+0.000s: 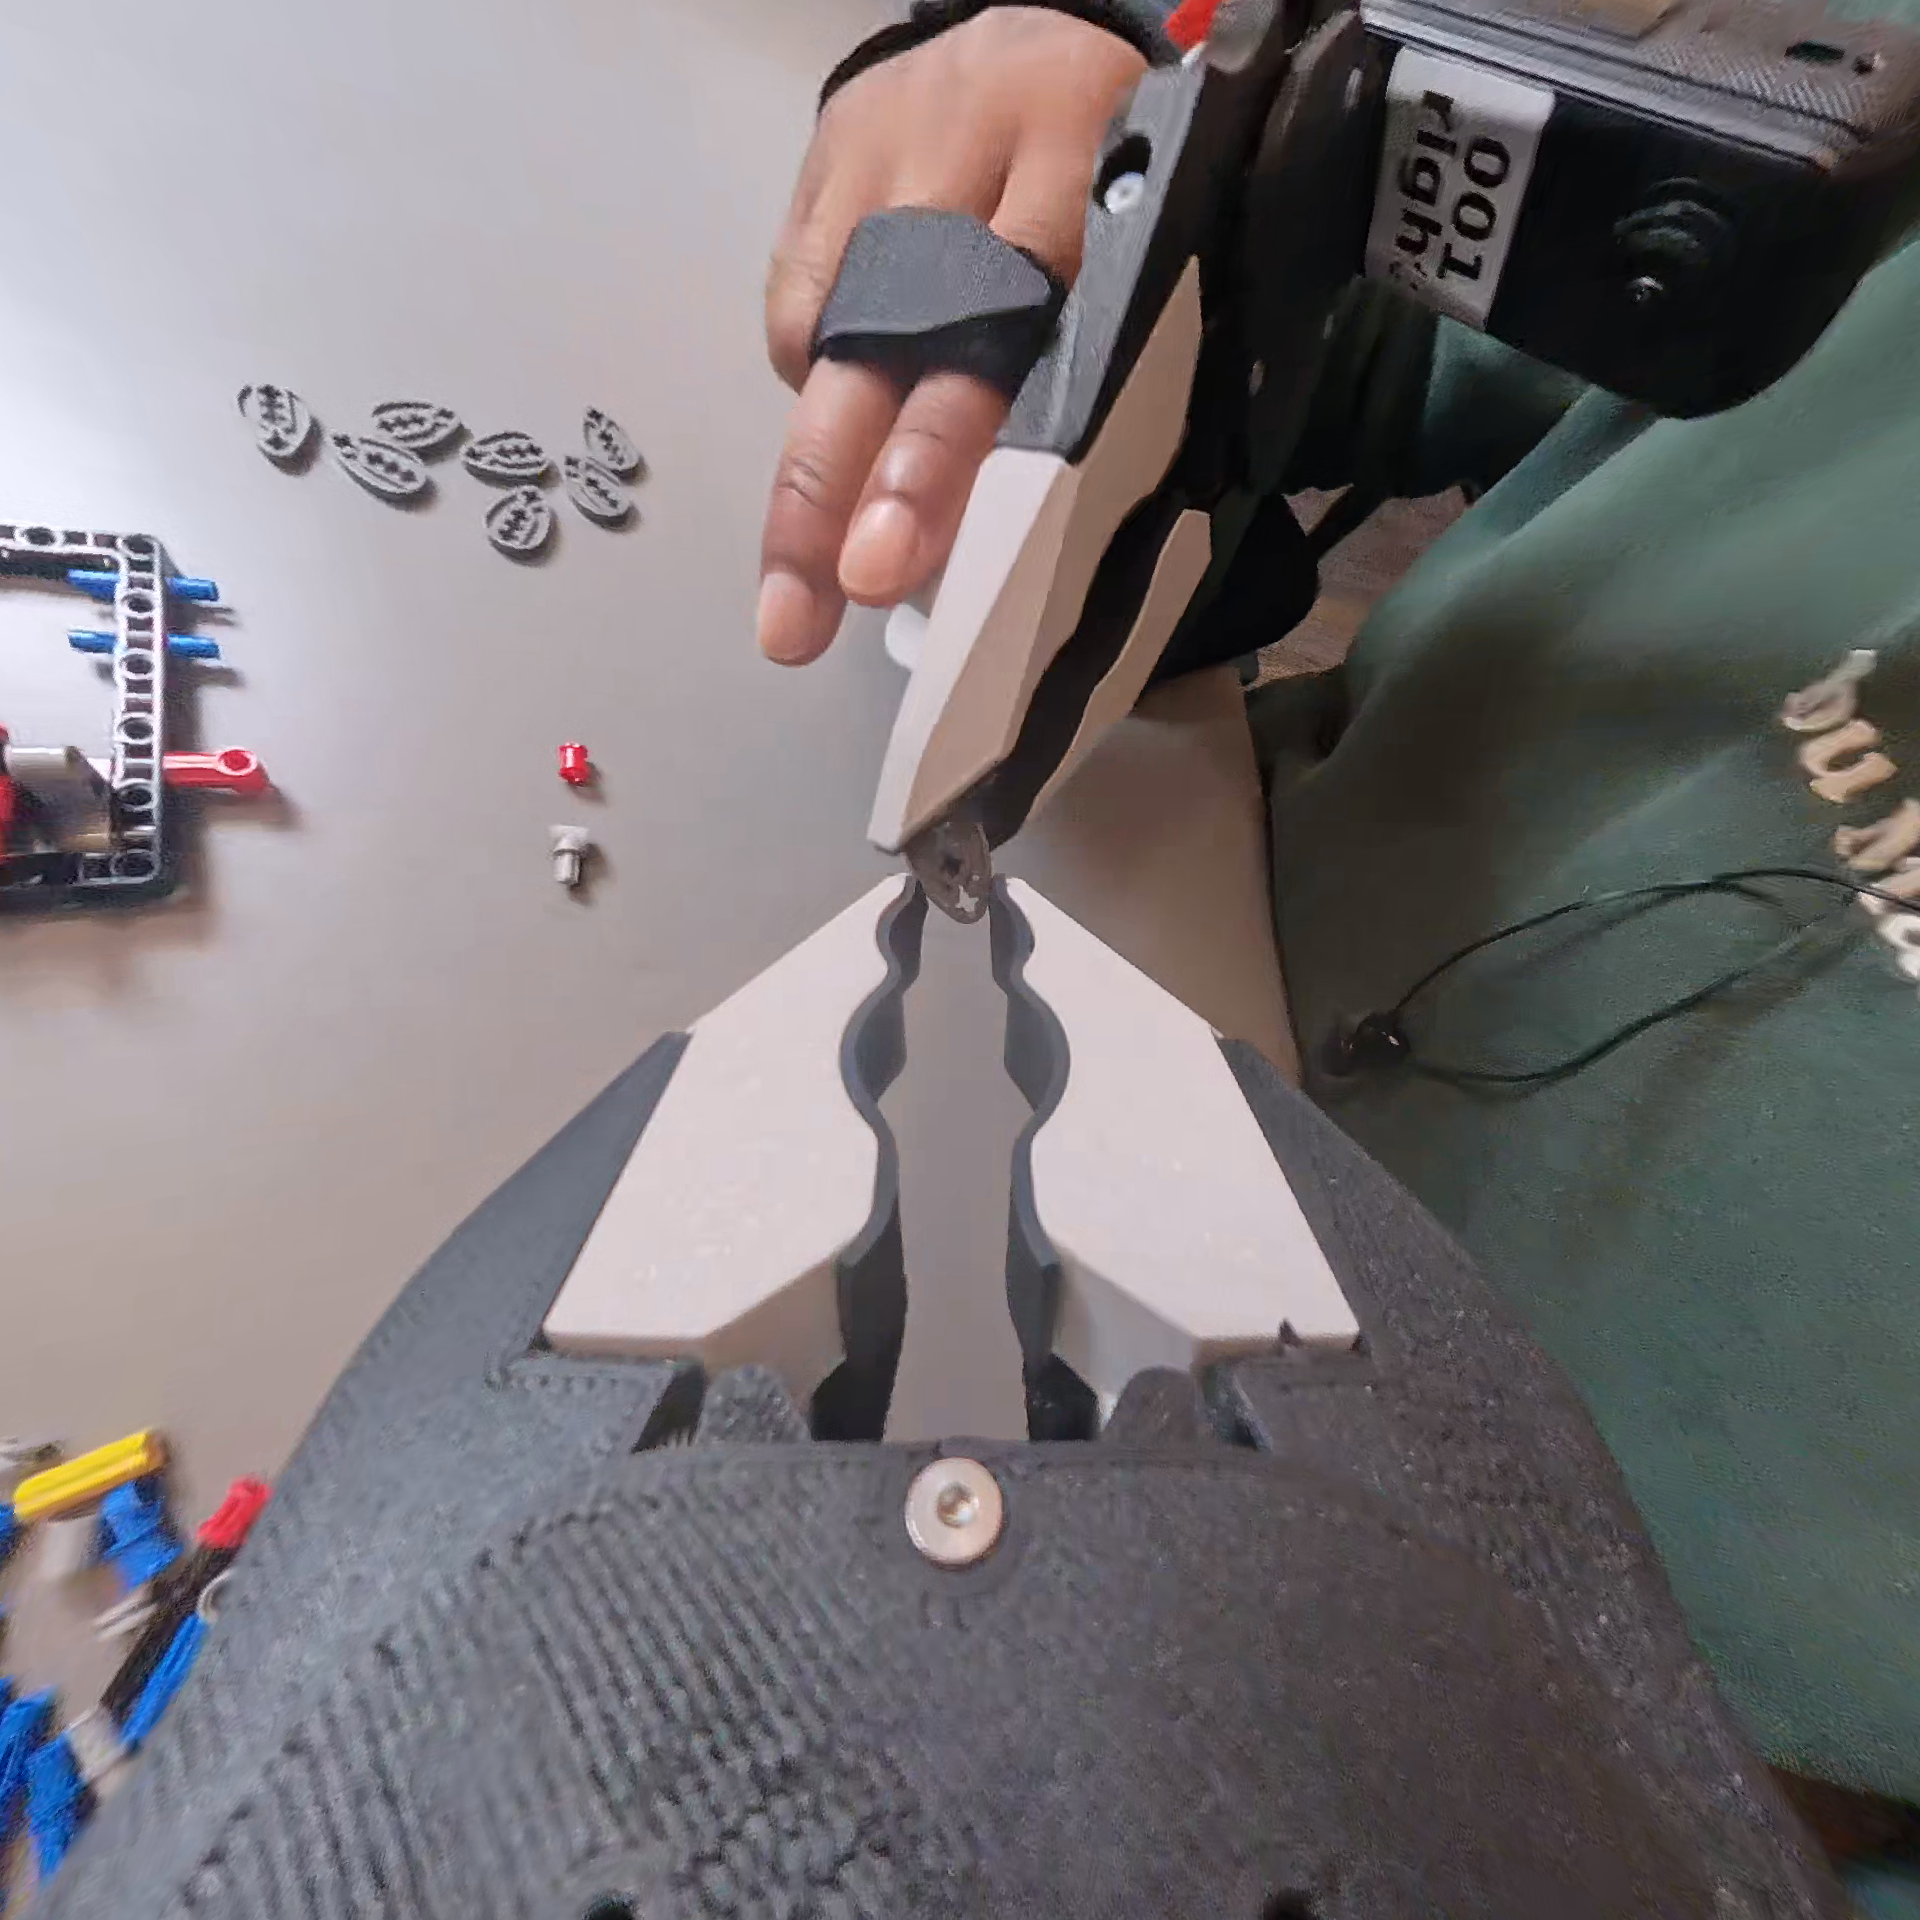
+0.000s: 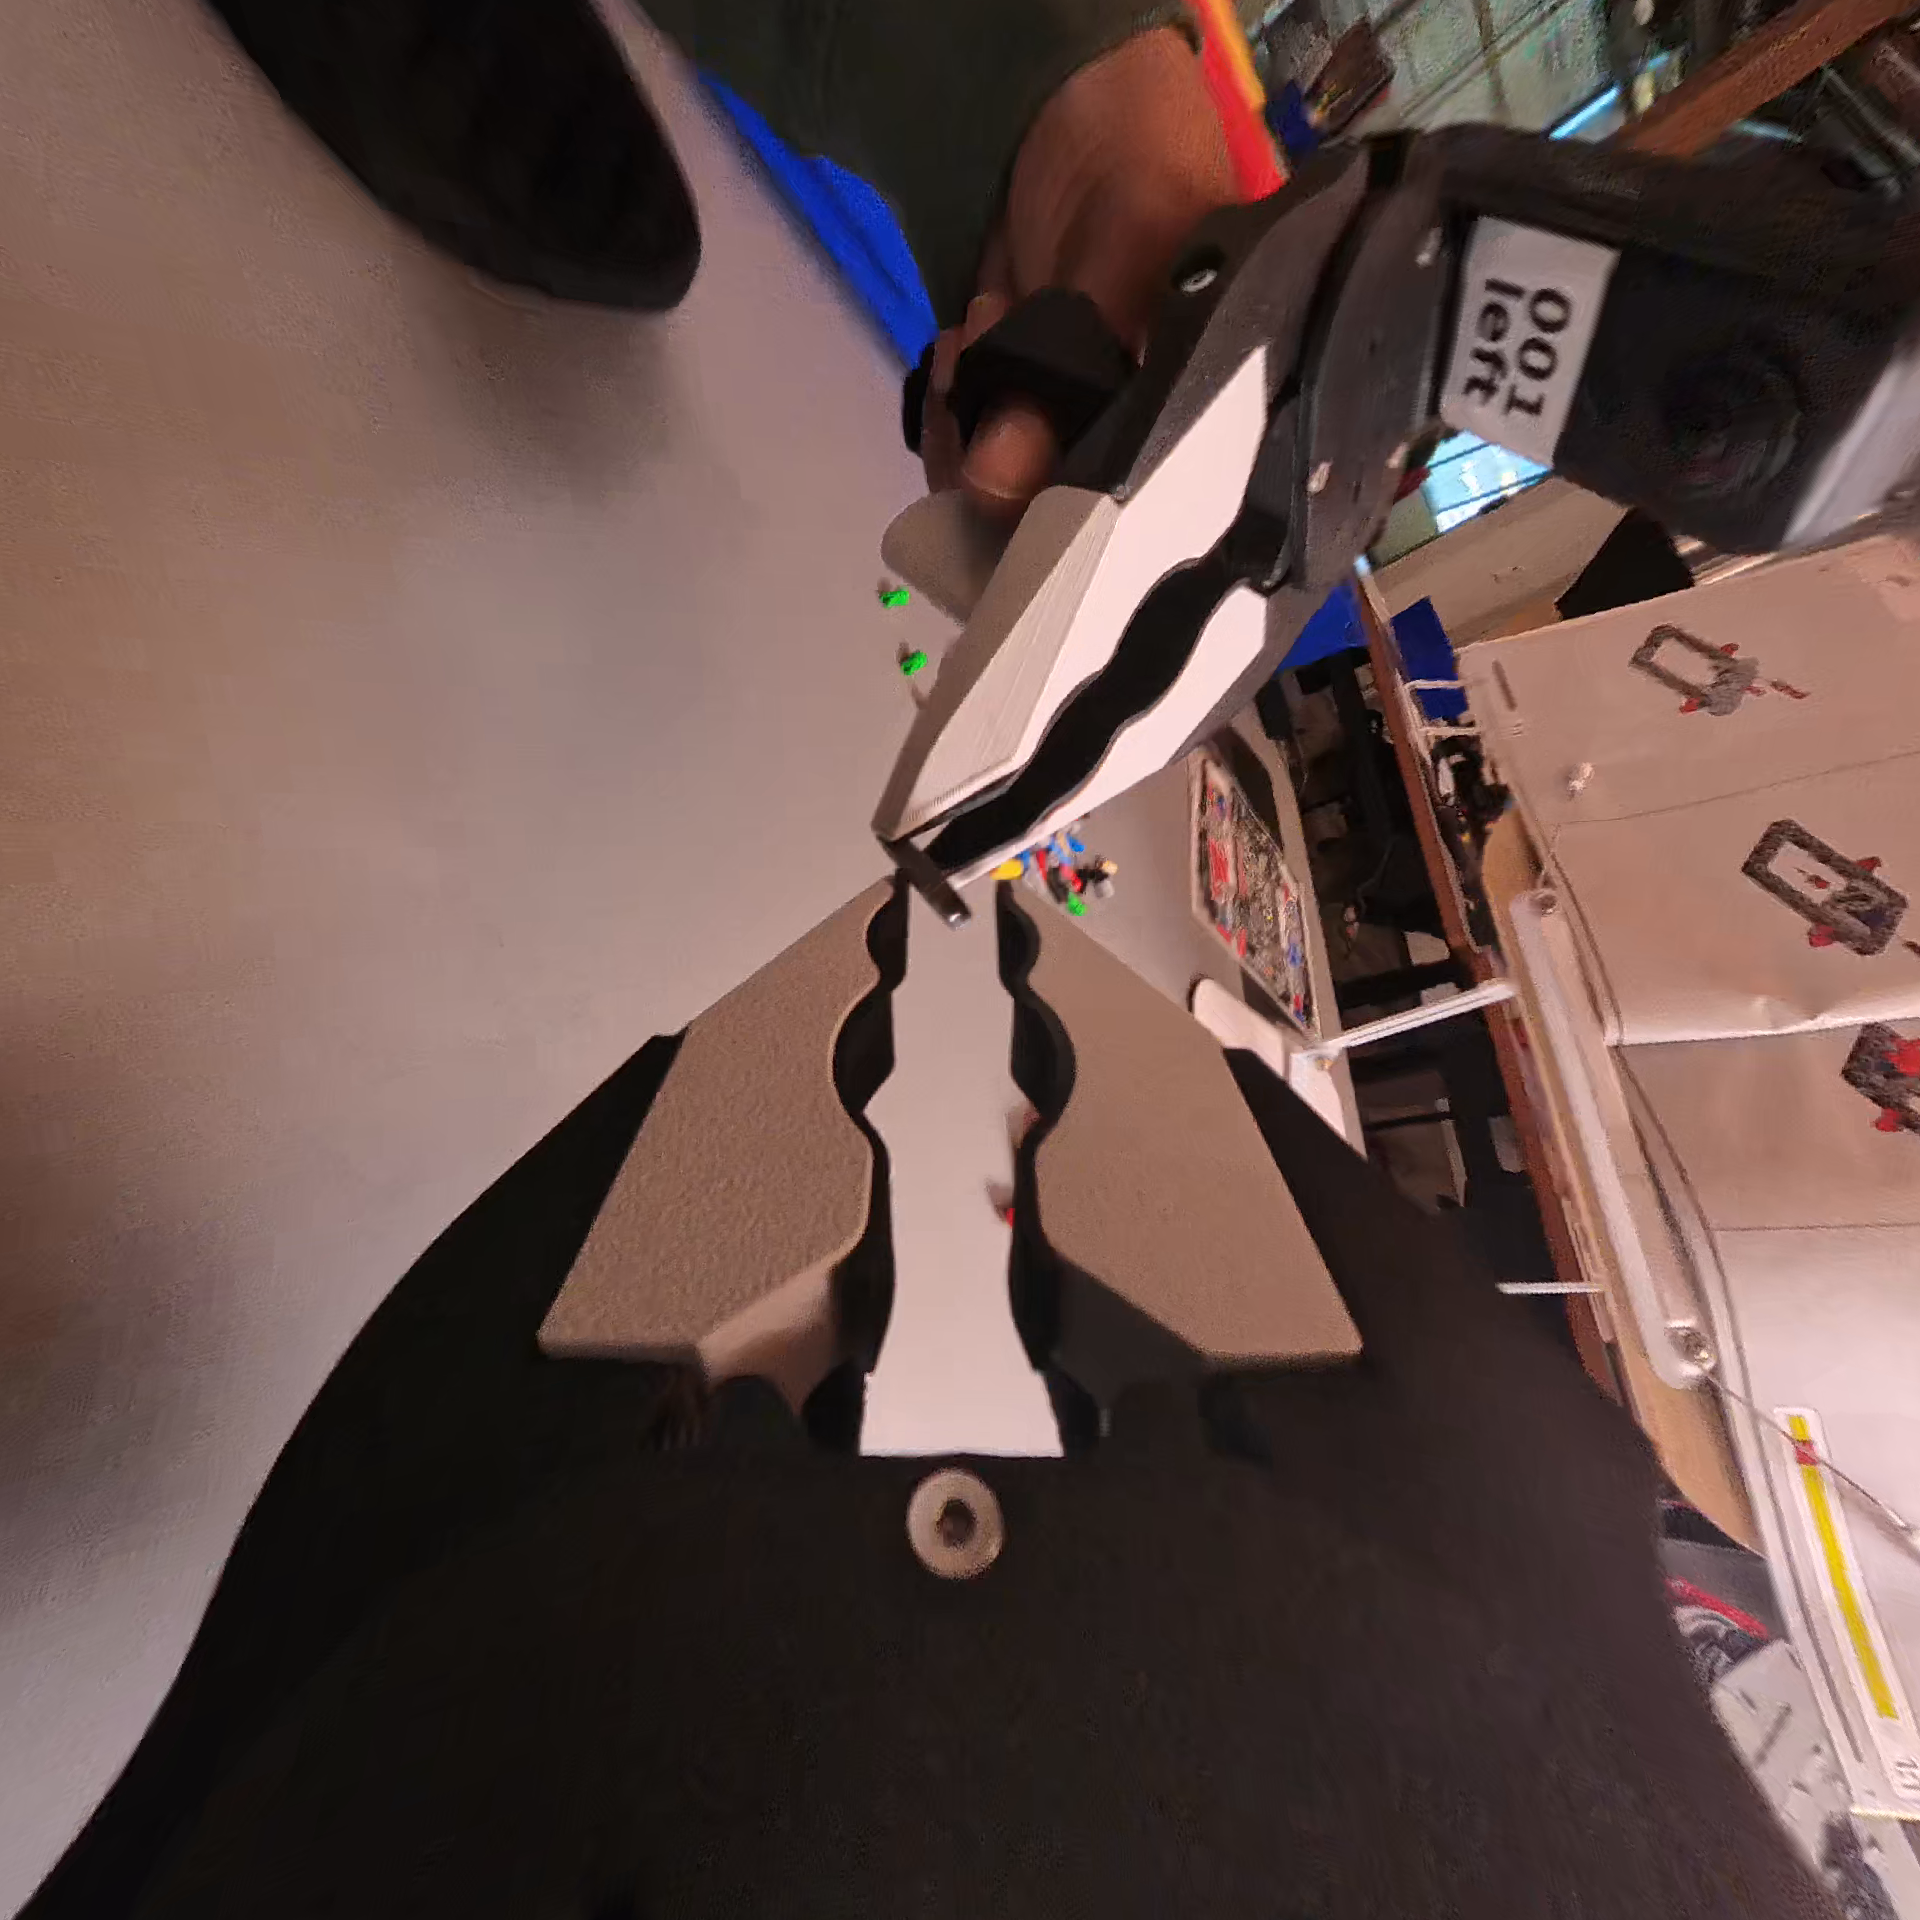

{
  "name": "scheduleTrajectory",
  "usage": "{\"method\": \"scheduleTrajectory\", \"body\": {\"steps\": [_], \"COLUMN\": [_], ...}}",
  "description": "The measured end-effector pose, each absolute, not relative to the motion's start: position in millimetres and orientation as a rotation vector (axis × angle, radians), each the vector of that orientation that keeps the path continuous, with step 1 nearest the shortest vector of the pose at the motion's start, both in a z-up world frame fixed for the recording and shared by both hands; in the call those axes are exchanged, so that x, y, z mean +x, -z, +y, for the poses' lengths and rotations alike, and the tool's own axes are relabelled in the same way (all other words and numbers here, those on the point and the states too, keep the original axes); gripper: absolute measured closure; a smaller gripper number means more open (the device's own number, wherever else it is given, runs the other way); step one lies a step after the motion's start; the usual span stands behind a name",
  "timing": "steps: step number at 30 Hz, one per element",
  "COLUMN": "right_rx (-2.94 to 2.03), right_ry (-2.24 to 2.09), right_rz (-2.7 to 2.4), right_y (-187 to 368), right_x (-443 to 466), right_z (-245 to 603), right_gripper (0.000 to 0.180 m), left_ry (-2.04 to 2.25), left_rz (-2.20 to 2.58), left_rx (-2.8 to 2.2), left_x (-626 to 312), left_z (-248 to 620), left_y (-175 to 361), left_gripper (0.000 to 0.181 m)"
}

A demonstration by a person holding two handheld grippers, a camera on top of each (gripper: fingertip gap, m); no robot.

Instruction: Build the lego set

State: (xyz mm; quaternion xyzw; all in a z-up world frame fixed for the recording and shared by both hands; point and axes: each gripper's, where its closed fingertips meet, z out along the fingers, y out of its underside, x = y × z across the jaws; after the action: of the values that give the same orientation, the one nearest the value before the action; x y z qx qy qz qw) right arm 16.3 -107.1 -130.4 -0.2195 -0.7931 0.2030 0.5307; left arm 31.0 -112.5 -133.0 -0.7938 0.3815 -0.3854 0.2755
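A small dark grey oval piece (image 1: pixel 958 883) sits between the tips of both grippers, above the grey table (image 1: pixel 416 1039). My left gripper (image 1: pixel 958 896) is closed on its edges, with the flat face towards the camera. In the right wrist view the left gripper (image 2: pixel 920 857) comes in from the upper right, shut on the piece (image 2: pixel 940 894), which shows edge-on. My right gripper (image 2: pixel 951 899) has its jaws slightly apart around the piece, with a gap on one side. In the left wrist view the right gripper (image 1: pixel 940 836) reaches down from above and its tip covers the piece's top.
Several more grey oval pieces (image 1: pixel 447 457) lie on the table. A black frame with blue pins (image 1: pixel 135 707) is at the left edge, with a small red part (image 1: pixel 571 762) and a grey part (image 1: pixel 568 852) nearby. Loose parts (image 1: pixel 94 1558) lie at the bottom left. Instruction sheets (image 2: pixel 1766 831) are at the right.
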Motion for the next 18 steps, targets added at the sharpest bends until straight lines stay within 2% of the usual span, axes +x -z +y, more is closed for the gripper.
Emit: {"method": "scheduleTrajectory", "body": {"steps": [3, 5, 8, 12, 18], "right_rx": [-0.532, -0.631, -0.942, -1.341, -1.589], "right_ry": [-0.426, -0.41, -0.184, 0.181, 0.231], "right_rz": [-1.96, -1.97, -1.915, -1.81, -1.798], "right_y": [150, 156, 167, 188, 215], "right_x": [21, 26, 48, 104, 127], "right_z": [-102, -86, -9, 84, 99], "right_gripper": [0.179, 0.179, 0.178, 0.178, 0.178], "left_ry": [1.072, 0.988, 0.768, 0.501, 0.376], "left_rz": [0.967, 0.861, 0.797, 0.641, 0.495], "left_rx": [-2.14, -2.152, -2.129, -2.034, -1.953], "left_x": [32, 19, -6, -44, -71], "left_z": [-107, -93, -82, -66, -53], "left_y": [143, 148, 155, 157, 151], "left_gripper": [0.171, 0.162, 0.15, 0.146, 0.142]}}
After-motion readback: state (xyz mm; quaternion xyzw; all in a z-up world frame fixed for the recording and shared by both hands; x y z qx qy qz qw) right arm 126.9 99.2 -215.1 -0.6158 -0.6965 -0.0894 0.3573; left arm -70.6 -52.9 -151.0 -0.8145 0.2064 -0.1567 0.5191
